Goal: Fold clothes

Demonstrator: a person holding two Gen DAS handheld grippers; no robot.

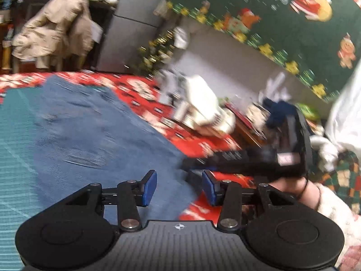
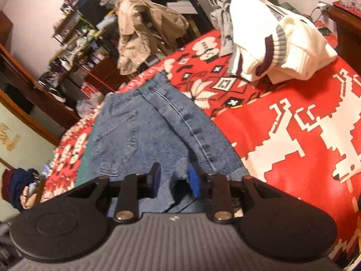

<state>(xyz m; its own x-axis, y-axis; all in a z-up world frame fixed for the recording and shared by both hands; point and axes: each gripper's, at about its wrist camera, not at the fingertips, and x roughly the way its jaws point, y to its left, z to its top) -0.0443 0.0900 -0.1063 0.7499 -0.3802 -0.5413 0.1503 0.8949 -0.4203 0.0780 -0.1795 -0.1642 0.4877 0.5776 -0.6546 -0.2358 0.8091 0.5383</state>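
Blue jeans (image 1: 94, 135) lie spread on a red patterned cloth (image 1: 146, 99). My left gripper (image 1: 179, 188) hovers over the jeans' right edge, open, with nothing between its blue pads. In the same view my right gripper (image 1: 188, 166) reaches in from the right, blurred, to that same edge, held by a hand (image 1: 291, 187). In the right wrist view the jeans (image 2: 144, 131) lie folded lengthwise. My right gripper (image 2: 174, 180) is low on their near end, and a raised fold of denim sits pinched between its pads.
A white knit sweater (image 2: 270, 40) and a grey garment (image 2: 222, 22) lie piled at the far side of the red cloth (image 2: 282, 113). A teal mat (image 1: 13, 135) lies under the jeans. A beige coat (image 2: 144, 33) hangs over a chair beyond the edge, with cluttered shelves (image 2: 74, 36) behind.
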